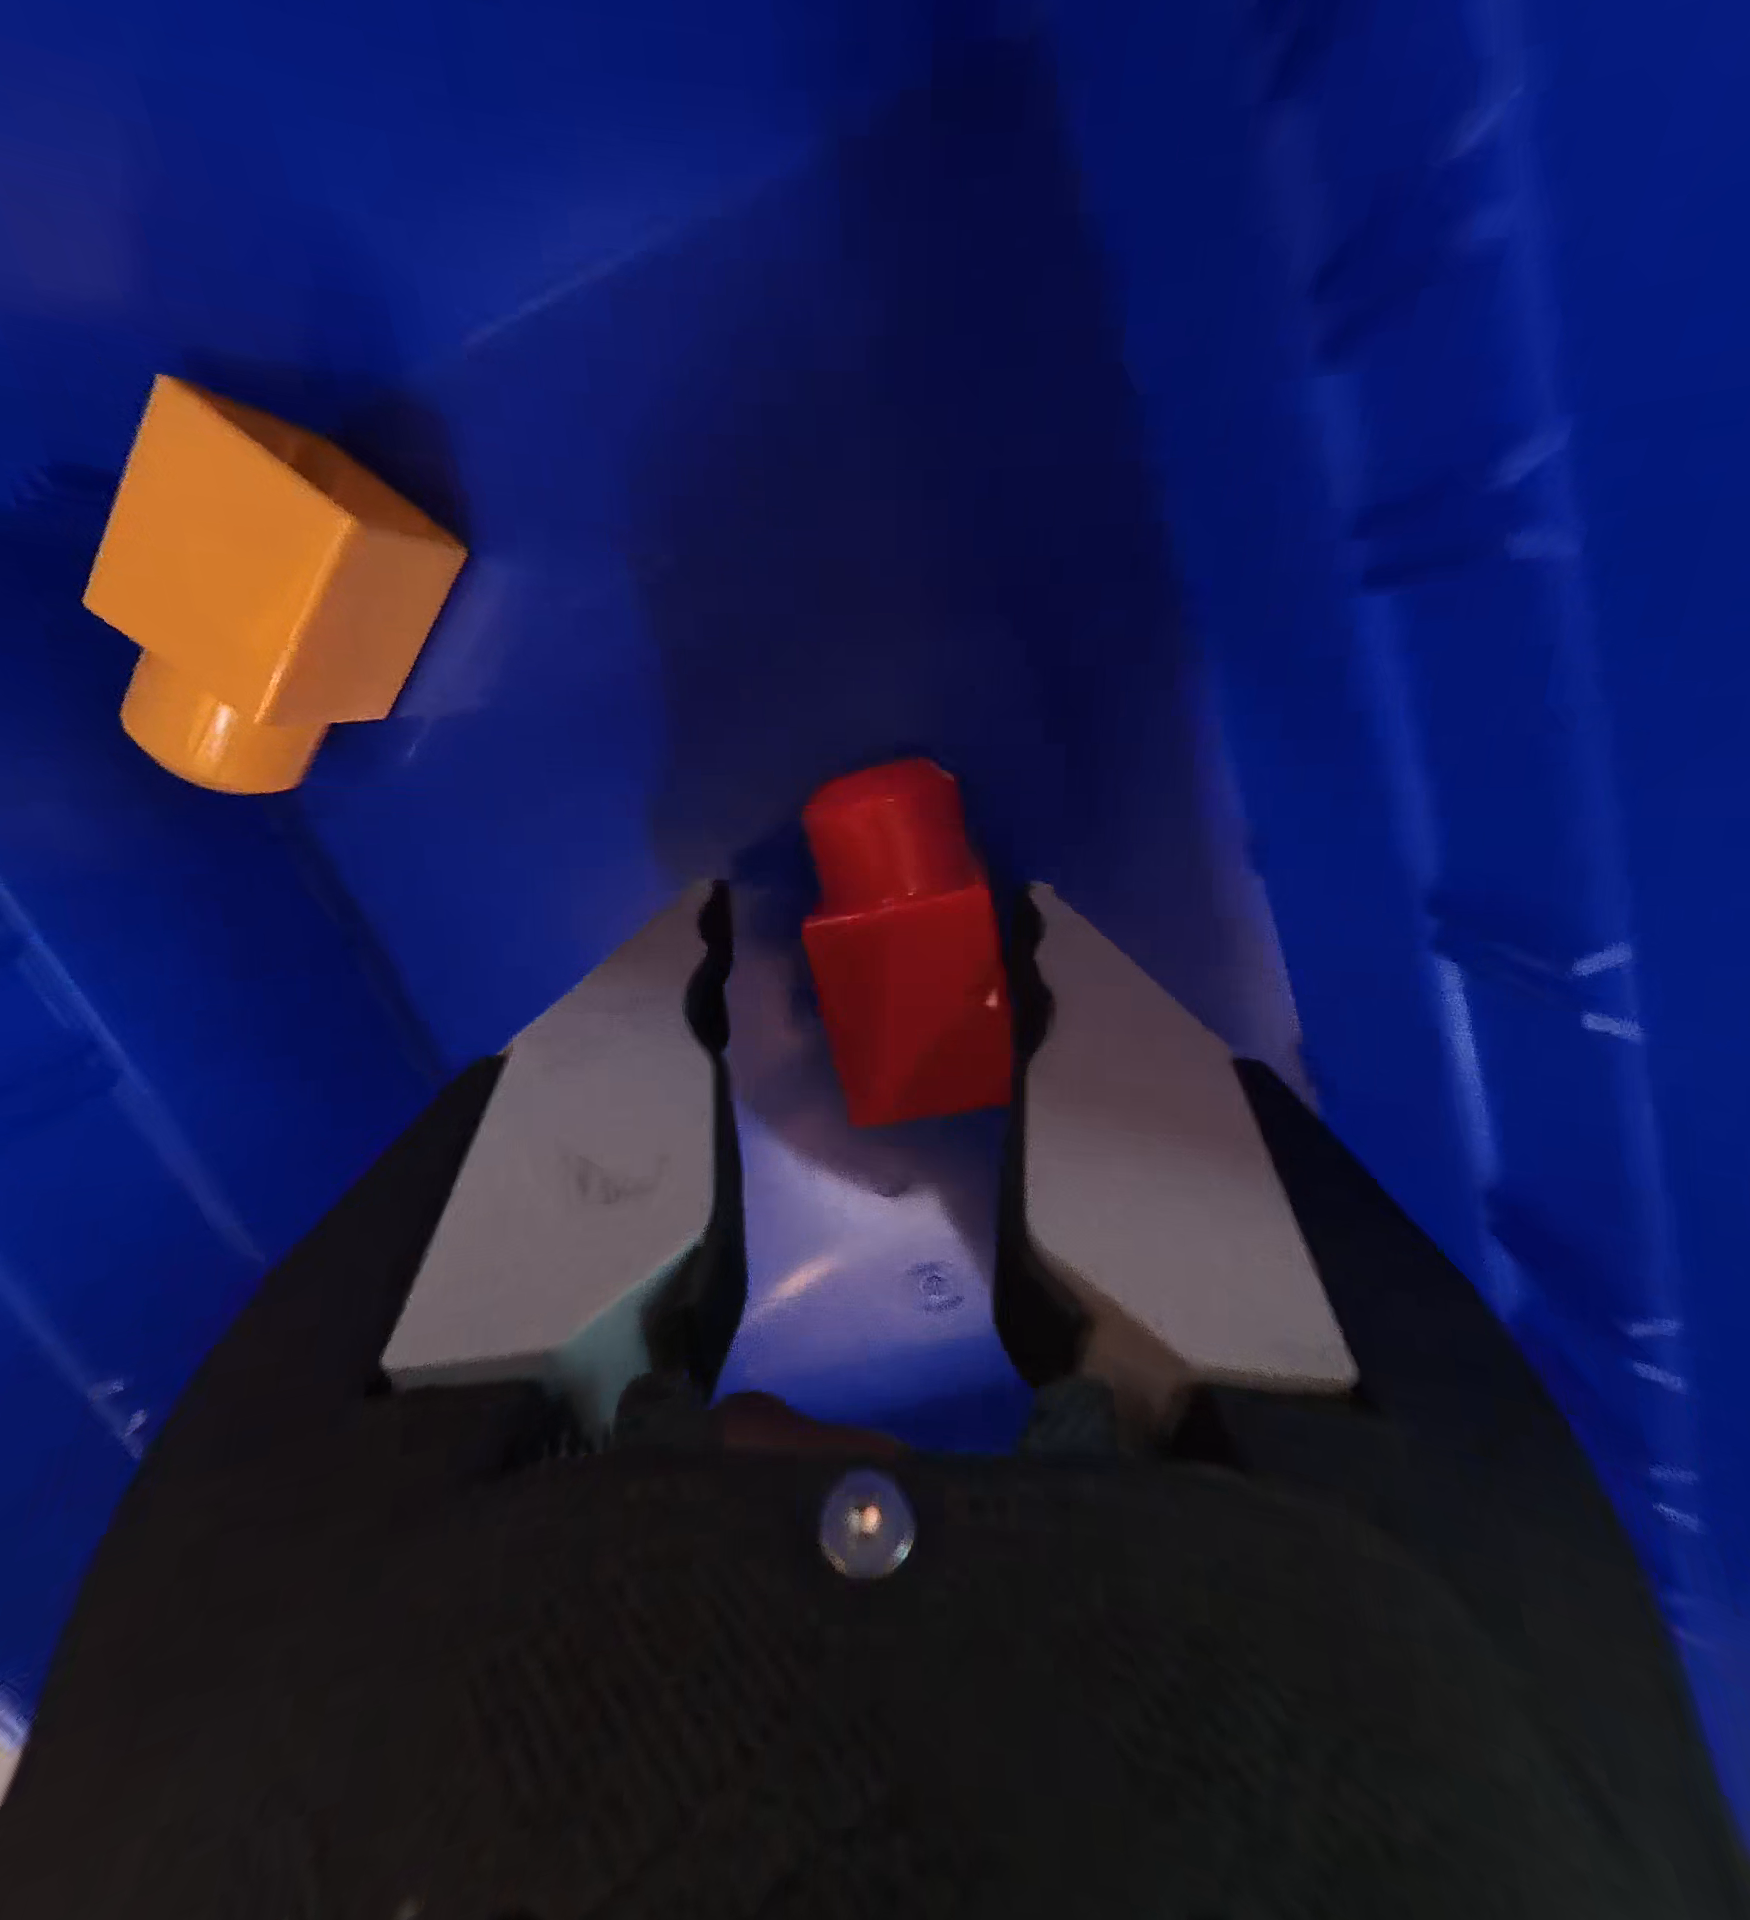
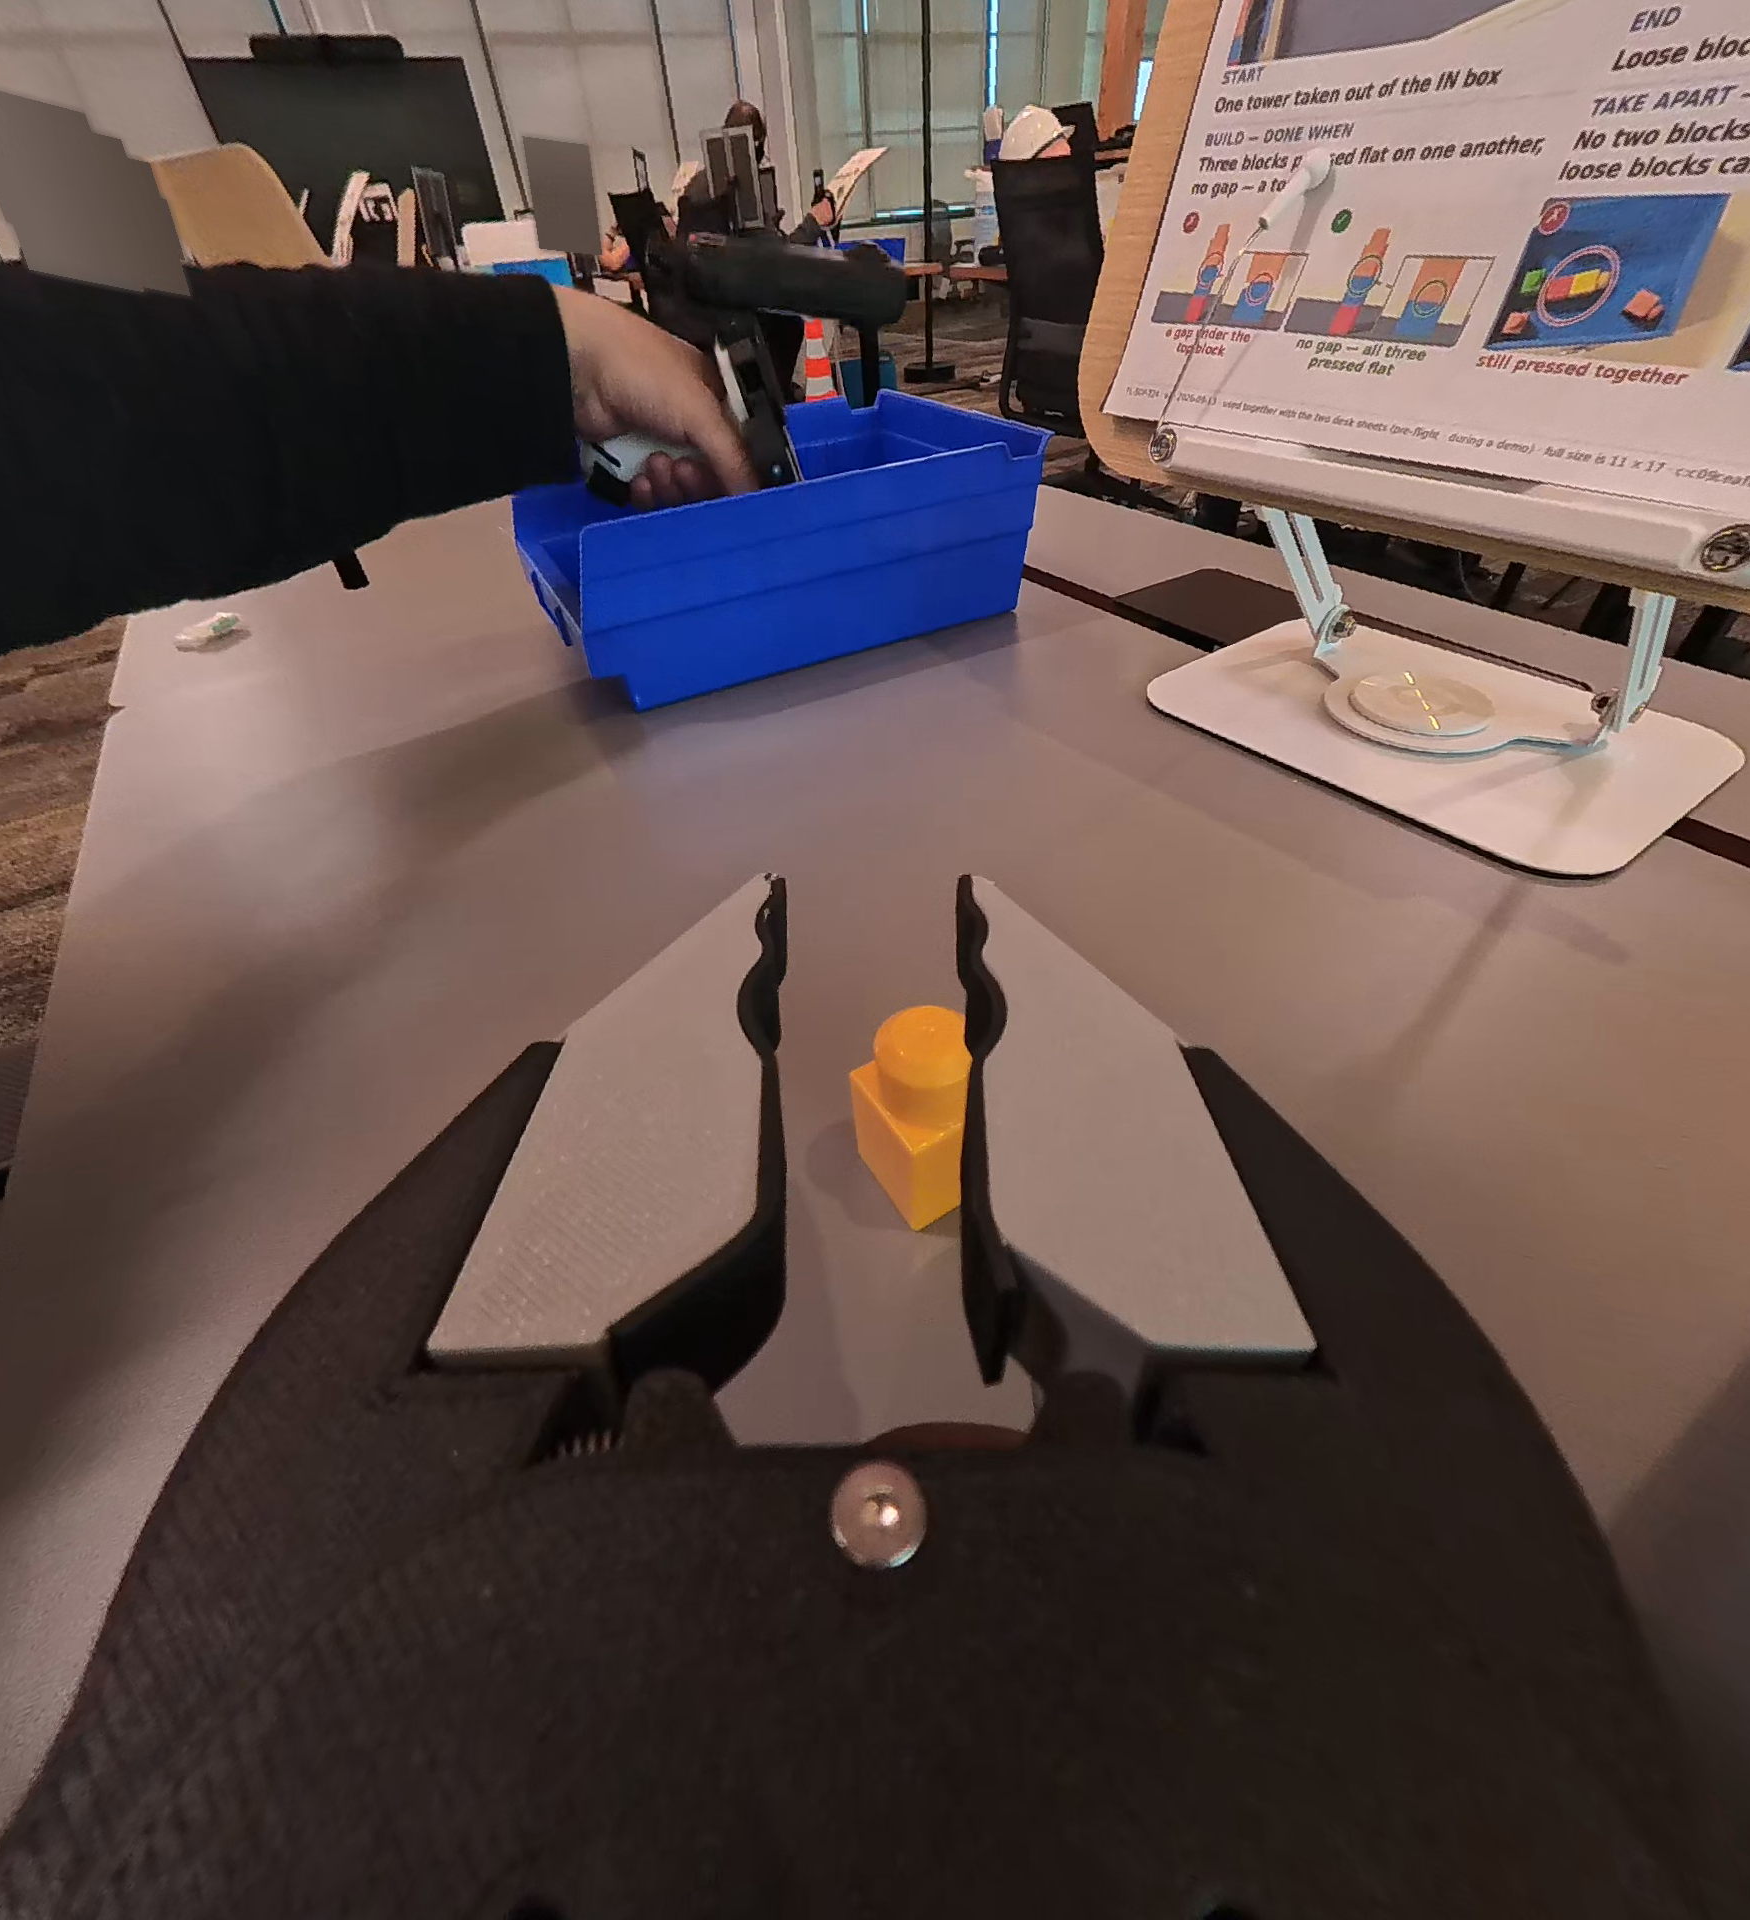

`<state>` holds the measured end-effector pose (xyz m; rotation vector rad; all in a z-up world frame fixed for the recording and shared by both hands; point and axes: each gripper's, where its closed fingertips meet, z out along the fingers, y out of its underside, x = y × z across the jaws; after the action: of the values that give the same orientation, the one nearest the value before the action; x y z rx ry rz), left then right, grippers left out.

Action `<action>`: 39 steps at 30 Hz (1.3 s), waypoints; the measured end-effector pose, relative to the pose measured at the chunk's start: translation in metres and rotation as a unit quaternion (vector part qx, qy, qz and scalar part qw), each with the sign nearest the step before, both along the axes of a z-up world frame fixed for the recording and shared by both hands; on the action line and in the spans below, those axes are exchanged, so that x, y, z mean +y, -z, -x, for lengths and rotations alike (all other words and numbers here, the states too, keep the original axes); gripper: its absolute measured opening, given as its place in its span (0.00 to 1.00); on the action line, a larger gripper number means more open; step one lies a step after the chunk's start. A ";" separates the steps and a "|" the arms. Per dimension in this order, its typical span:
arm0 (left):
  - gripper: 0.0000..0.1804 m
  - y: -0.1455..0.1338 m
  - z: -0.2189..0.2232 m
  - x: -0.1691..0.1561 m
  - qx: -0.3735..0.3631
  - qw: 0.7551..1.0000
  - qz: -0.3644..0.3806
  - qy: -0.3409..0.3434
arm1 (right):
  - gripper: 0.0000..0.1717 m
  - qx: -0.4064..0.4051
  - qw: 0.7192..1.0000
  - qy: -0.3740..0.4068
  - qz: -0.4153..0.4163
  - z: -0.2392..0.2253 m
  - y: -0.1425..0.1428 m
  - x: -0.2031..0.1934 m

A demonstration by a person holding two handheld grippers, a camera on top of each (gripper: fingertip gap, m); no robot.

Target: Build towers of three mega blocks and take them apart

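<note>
- My left gripper (image 1: pixel 876 894) is down inside the blue bin (image 2: pixel 798 582), with its fingers either side of a red block (image 1: pixel 902 977) lying on the bin floor.
- That block sits close against the right finger (image 1: pixel 1032 935), while a clear gap shows between it and the left finger, so I count this gripper as released, not yet holding anything.
- An orange block (image 1: pixel 268 582) lies on its side further off to the left on the bin floor, well apart from the red one.
- My right gripper (image 2: pixel 871 883) hovers low over the grey table (image 2: pixel 435 831) with its fingers apart around a yellow block (image 2: pixel 907 1122).
- The yellow block stands upright on the table, stud up, right beside the right finger. Open table shows between it and the left finger, so nothing is gripped here either.
- I read this as the building step: the yellow block looks like the base, and the red one is being fetched as the next layer.
- Next I need to centre the left gripper on the red block, close until both pads press its flat sides, then lift it clear of the bin wall.
- The red block lies tilted, so it may swing as I close. I would need to turn it stud up before pressing it onto the yellow stud.
- My right gripper could close on the yellow block to steady it.
</note>
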<state>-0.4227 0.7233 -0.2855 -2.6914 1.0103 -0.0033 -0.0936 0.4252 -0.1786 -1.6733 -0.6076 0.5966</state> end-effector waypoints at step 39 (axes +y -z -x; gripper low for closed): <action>0.19 -0.136 -0.319 -0.356 -0.505 0.729 -0.190 0.421 | 0.15 0.161 0.967 -0.195 -0.044 0.032 -0.052 -0.049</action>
<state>-0.1037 0.3673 -0.1490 -1.2473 1.4286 -1.1351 -0.1256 0.3762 -0.1264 -1.3406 -0.7174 1.0859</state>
